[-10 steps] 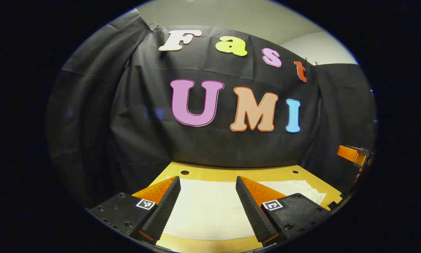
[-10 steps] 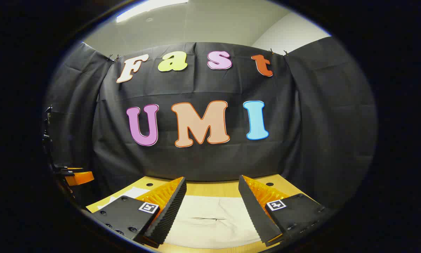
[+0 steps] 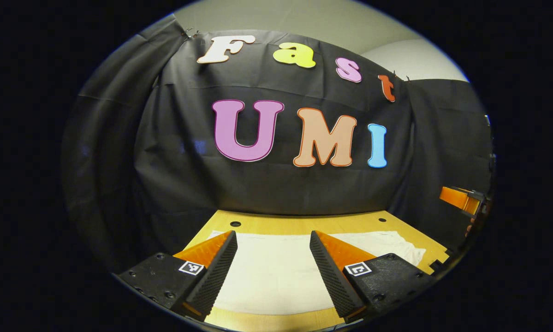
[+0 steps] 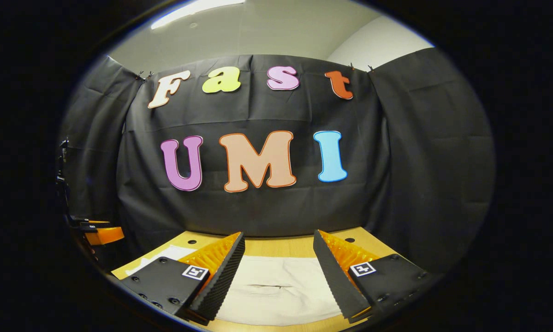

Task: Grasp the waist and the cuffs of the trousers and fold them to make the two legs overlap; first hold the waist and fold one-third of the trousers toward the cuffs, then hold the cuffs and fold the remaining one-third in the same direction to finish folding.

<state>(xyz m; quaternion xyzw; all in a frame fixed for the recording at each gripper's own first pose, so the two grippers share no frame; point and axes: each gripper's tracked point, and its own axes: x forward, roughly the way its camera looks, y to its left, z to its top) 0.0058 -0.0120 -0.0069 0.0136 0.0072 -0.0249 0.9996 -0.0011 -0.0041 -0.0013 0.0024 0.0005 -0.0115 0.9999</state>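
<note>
A black cloth wall (image 3: 267,193) hangs behind the wooden bench (image 3: 304,225), closing off its far edge, with a pale ceiling above it. Small round holes dot the bench near that edge. Nothing lies between the fingers and the cloth below them.

In the left gripper view, the left hand-held gripper (image 3: 273,240) hovers above the bench with its fingers spread wide and nothing between them. The pale trousers (image 3: 276,272) lie flat on the bench right under and ahead of it, reaching rightward to a rumpled end near the bench's right edge. At the far right of that view the other hand-held gripper shows as an orange part.

In the right gripper view, the right hand-held gripper (image 4: 279,240) is likewise wide open and empty, poised over the trousers (image 4: 276,288), which show a shallow crease between its fingers. A further strip of the pale cloth lies to the left.

Compared with half a second ago, both views have tipped slightly down: more bench shows beyond the trousers, and the trousers themselves have not moved.
</note>
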